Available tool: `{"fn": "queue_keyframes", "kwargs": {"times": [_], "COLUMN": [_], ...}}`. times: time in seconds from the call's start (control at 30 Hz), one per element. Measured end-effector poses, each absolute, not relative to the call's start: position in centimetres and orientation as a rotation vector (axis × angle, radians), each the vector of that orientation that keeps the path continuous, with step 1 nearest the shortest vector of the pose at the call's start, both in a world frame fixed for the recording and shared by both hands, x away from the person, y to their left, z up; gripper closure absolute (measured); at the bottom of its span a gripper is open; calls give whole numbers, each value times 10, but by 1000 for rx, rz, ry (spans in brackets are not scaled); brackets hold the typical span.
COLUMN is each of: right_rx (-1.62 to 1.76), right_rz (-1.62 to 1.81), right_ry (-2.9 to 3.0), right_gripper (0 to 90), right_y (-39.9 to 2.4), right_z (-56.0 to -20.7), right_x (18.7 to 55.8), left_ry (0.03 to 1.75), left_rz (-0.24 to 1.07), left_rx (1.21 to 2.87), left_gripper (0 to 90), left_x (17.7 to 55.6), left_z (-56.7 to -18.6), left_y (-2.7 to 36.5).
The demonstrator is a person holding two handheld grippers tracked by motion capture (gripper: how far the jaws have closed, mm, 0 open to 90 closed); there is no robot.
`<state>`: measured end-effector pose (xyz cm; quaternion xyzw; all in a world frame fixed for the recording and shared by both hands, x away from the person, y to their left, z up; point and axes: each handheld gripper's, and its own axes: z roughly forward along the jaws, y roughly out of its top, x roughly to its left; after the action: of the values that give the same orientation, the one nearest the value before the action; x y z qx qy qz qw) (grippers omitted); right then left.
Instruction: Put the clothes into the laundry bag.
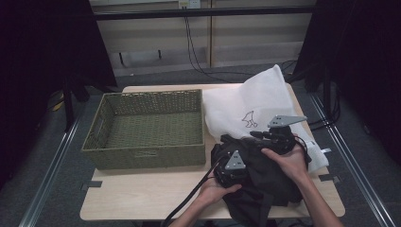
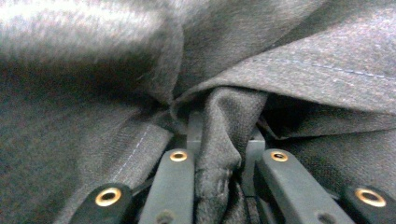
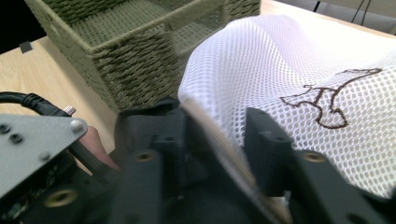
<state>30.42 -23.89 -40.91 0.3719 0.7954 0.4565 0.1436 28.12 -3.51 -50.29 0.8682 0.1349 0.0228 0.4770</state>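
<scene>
Dark grey woven garment (image 2: pixel 299 74), crumpled

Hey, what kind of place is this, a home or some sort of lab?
Probably a lab or recording setup, not a home: a small light wooden table stands between metal floor rails, black curtains hang on both sides, and loose cables run down the back wall.
</scene>
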Motion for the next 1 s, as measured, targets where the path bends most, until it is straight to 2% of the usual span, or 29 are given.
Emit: {"fn": "queue_keyframes", "kwargs": {"times": [0.07, 0.13, 0.2, 0.47, 0.73, 0.83, 0.9, 0.93, 1.0], "right_rx": [1082, 1098, 1119, 1226, 1303, 1335, 1346, 1337, 1327], "right_rz": [1315, 1309, 1316, 1211, 1086, 1064, 1078, 1096, 1162], "right_ry": [2281, 2247, 2216, 2136, 2139, 2138, 2132, 2130, 2126], "right_gripper": [544, 472, 455, 535, 514, 622, 809, 871, 879], "right_y": [-241, -256, -269, -326, -343, -343, -344, -345, -345], "right_z": [-408, -402, -399, -404, -430, -445, -448, -448, -445], "right_x": [304, 301, 298, 292, 308, 322, 323, 322, 315], "left_ry": [343, 337, 338, 362, 373, 375, 391, 392, 406], "left_rz": [43, 35, 37, 41, 49, 61, 36, 35, 33], "left_rx": [2104, 2115, 2113, 2108, 2110, 2120, 2105, 2113, 2104], "left_gripper": [808, 813, 814, 814, 813, 813, 814, 814, 814], "left_x": [281, 283, 284, 288, 291, 291, 292, 293, 294], "left_z": [-504, -503, -504, -504, -503, -502, -503, -502, -501], "left_y": [-35, -33, -33, -26, -20, -19, -18, -17, -15]}}
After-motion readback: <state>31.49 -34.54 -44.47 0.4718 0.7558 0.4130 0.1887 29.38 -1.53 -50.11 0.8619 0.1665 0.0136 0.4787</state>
